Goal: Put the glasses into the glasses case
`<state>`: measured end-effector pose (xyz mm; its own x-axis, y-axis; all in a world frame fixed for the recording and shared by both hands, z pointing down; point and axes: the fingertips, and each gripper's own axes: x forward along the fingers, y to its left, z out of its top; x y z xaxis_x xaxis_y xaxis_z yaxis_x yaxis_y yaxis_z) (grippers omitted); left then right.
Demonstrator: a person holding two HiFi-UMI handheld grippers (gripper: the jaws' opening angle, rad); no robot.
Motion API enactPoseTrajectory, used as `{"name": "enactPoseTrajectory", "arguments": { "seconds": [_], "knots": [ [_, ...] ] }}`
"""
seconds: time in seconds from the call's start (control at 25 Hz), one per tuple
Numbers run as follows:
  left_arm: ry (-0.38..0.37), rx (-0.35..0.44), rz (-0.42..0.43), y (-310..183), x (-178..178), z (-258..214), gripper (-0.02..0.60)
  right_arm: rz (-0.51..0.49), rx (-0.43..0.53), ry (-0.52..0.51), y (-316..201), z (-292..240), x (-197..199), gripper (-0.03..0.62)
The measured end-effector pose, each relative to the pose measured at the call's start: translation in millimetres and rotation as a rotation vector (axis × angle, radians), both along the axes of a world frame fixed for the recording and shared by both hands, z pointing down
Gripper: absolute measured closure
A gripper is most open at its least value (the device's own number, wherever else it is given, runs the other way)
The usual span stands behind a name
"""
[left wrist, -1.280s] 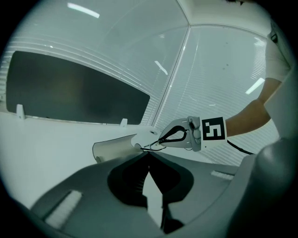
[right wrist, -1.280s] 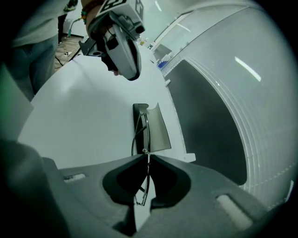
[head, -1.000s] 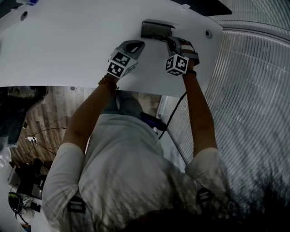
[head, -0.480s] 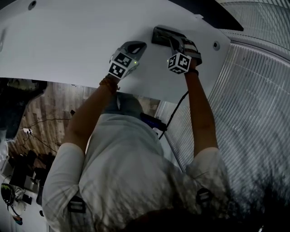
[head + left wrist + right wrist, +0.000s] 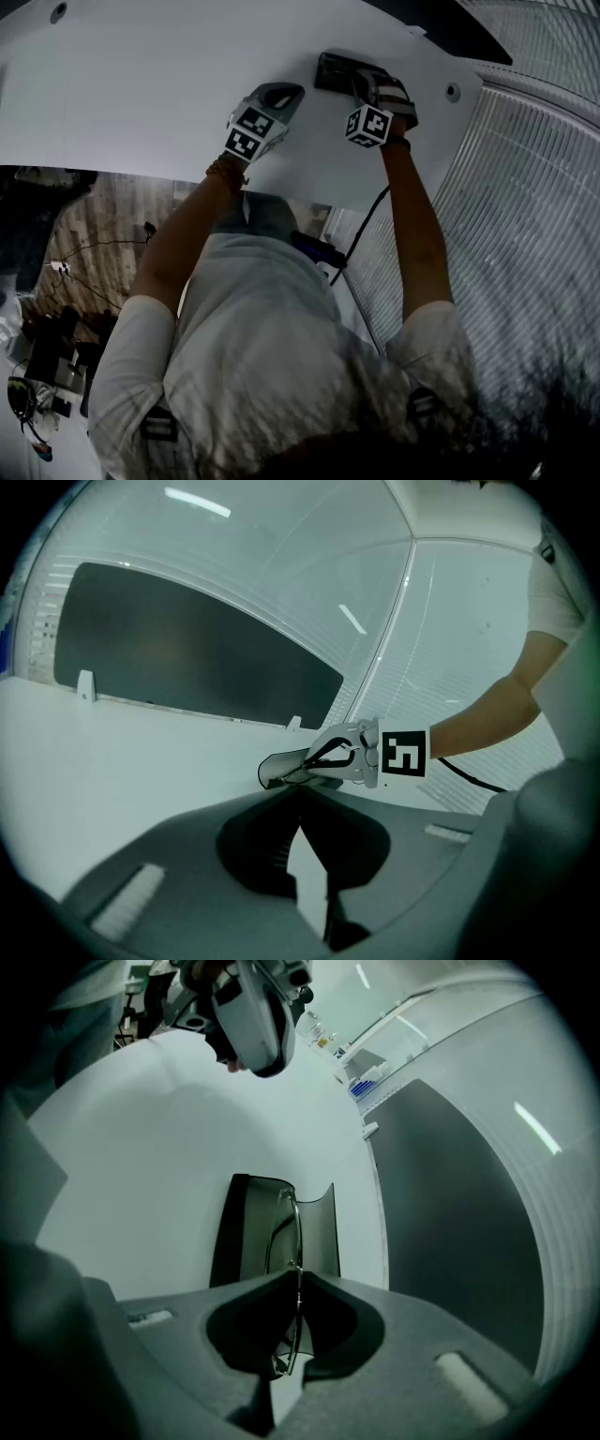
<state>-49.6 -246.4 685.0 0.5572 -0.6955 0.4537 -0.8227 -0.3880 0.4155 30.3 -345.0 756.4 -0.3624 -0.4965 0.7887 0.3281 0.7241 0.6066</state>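
Observation:
An open dark glasses case (image 5: 335, 71) lies on the white table (image 5: 141, 84) near its far right edge. My right gripper (image 5: 364, 82) hovers just over the case. In the right gripper view its jaws (image 5: 298, 1274) are shut on the thin wire-framed glasses (image 5: 296, 1232), which hang edge-on above the case's open shell (image 5: 239, 1232). My left gripper (image 5: 279, 93) is left of the case and apart from it. Its jaws (image 5: 300, 797) meet at the tips with nothing between them. The left gripper view shows the case (image 5: 279, 772) under the right gripper (image 5: 361, 755).
A dark panel (image 5: 187, 639) runs along the table's far side. Ribbed white slats (image 5: 525, 187) lie beyond the table's right edge. A black cable (image 5: 361, 234) trails from the right gripper. Small bottles (image 5: 319, 1030) stand far off on another surface.
My right gripper has sunk a little closer over the case with the glasses still in it. The left gripper has shifted slightly sideways. The head view has also shifted.

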Motion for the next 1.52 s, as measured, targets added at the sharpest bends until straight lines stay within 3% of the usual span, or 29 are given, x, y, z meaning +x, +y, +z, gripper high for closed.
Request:
{"name": "enactPoseTrajectory", "arguments": {
  "seconds": [0.56,1.16,1.32,1.52],
  "knots": [
    [0.001,0.005,-0.013,1,-4,1,0.581,-0.012,-0.023,0.017,12,7,4,0.554],
    [-0.014,0.025,0.003,13,13,-4,0.581,0.029,-0.015,-0.034,26,-14,17,0.551],
    [-0.020,0.025,0.020,17,20,-7,0.581,0.084,-0.033,-0.093,29,-22,22,0.551],
    [-0.028,0.055,0.024,19,26,-24,0.581,0.221,-0.097,-0.253,31,-58,25,0.553]
  ]
}}
